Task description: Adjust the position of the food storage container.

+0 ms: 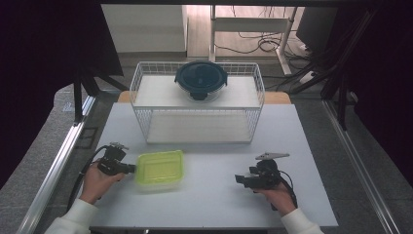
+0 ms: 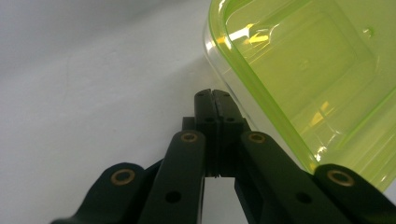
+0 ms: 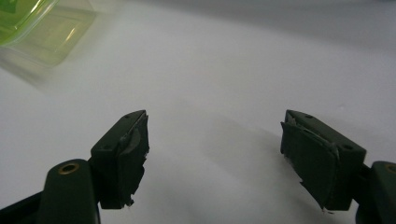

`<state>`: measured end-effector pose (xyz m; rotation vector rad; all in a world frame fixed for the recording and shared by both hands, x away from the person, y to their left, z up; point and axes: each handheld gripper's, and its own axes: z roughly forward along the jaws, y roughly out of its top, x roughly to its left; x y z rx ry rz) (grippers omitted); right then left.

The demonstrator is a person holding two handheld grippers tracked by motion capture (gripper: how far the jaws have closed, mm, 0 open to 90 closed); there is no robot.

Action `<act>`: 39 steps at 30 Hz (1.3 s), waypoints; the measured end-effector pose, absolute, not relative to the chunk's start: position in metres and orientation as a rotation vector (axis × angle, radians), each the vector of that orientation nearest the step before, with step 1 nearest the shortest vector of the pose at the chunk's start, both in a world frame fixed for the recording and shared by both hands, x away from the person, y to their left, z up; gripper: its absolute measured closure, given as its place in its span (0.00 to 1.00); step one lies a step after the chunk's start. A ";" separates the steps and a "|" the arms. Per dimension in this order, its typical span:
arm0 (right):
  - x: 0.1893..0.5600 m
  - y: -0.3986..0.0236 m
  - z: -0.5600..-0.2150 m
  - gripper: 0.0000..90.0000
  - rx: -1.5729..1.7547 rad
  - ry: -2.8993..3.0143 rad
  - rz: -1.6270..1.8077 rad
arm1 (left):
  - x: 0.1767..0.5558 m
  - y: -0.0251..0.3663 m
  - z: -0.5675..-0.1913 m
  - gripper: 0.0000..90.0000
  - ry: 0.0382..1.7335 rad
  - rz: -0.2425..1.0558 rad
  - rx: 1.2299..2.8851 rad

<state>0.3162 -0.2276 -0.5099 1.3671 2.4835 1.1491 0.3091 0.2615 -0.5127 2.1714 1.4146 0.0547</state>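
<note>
A lime-green container [image 1: 160, 169] sits on the white worktop [image 1: 209, 195]. The left gripper [image 1: 130, 168], jaws pressed together and empty, rests against its left wall, likely to nudge it. The right gripper [image 1: 238, 180] waits apart, jaws wide.

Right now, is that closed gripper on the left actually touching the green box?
Cannot tell. In the left gripper view the shut left gripper sits right beside the green box, its clear wall alongside the jaws, but no plain contact or gap shows.
</note>
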 end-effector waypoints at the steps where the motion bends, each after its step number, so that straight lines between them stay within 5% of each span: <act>1: 0.316 -0.227 -0.510 0.26 1.367 2.484 1.150 | 0.310 0.259 -0.513 1.00 1.408 0.050 2.176; 39: 0.316 -0.231 -0.506 0.26 1.364 2.453 1.186 | 0.335 0.177 -0.521 1.00 1.256 -0.111 2.164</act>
